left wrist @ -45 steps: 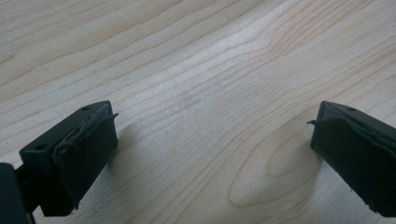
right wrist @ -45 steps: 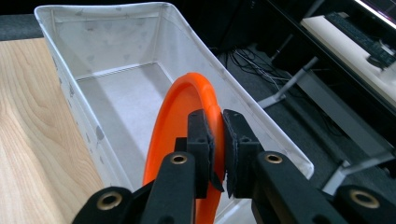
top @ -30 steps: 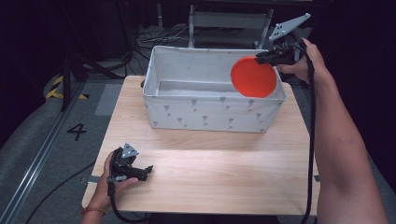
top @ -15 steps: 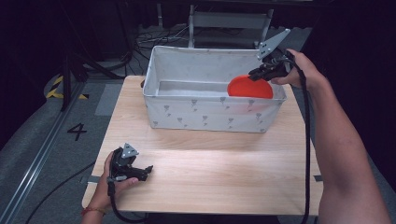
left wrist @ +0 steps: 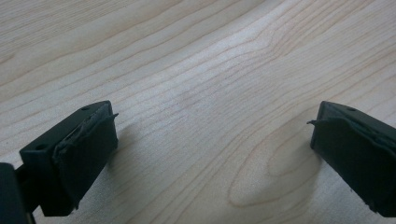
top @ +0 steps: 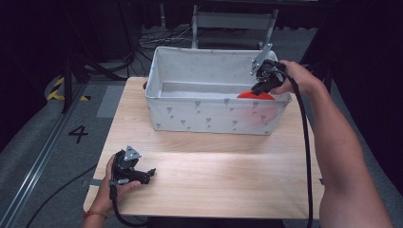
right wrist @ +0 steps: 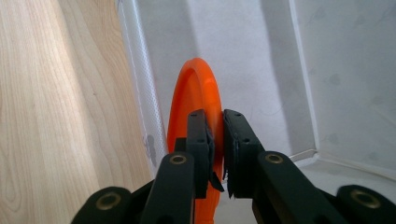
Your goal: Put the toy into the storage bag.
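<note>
An orange plate (top: 255, 95) stands on edge inside the white fabric bin (top: 190, 116), close behind its front wall at the right end. My right gripper (top: 260, 88) is shut on the plate's rim from above; in the right gripper view the plate (right wrist: 194, 91) runs between the pads and down along the bin's wall (right wrist: 140, 84). My left gripper (top: 149, 173) rests near the front left corner of the wooden table (top: 223, 166), held in a hand. Its jaws stand wide apart over bare wood (left wrist: 205, 116).
The bin fills the table's back half, with its floor (top: 199, 90) showing beside the plate. A chair (top: 233, 21) and cables stand behind the table. Grey floor with a painted number lies to the left.
My right gripper has come down with the plate, from above the bin's right rim into the bin. The plate now sits mostly below the rim. The left gripper has stayed still.
</note>
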Tool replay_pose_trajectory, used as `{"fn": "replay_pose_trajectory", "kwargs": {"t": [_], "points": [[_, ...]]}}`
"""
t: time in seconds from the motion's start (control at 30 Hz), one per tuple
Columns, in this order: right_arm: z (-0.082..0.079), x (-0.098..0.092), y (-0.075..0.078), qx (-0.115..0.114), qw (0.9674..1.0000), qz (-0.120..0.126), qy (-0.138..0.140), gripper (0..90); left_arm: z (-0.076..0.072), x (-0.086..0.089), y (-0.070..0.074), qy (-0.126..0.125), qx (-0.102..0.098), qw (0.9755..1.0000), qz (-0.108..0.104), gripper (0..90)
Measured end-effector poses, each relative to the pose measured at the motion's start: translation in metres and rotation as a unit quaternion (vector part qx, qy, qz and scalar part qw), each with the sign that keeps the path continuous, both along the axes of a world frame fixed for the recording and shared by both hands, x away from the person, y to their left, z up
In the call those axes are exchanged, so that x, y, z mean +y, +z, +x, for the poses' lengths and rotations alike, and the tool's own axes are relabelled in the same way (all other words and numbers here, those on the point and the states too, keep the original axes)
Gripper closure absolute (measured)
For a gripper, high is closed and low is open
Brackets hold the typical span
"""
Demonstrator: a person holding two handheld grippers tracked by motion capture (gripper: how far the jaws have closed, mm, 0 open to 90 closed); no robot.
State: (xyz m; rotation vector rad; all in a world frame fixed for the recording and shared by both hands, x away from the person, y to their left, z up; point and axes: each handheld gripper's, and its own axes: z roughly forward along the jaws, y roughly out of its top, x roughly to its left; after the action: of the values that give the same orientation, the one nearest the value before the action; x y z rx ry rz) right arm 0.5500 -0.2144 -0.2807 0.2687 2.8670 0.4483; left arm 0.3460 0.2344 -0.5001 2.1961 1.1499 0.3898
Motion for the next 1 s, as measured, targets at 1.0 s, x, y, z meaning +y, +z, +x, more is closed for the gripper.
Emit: {"fn": "replay_pose_trajectory", "kwargs": {"t": [1.0], "points": [[0.018,-0.004,-0.032,0.059,0.9948,-0.070,-0.046,81.2,-0.001,0.000,0.000,0.002,-0.001,1.0000,-0.001,1.1]]}}
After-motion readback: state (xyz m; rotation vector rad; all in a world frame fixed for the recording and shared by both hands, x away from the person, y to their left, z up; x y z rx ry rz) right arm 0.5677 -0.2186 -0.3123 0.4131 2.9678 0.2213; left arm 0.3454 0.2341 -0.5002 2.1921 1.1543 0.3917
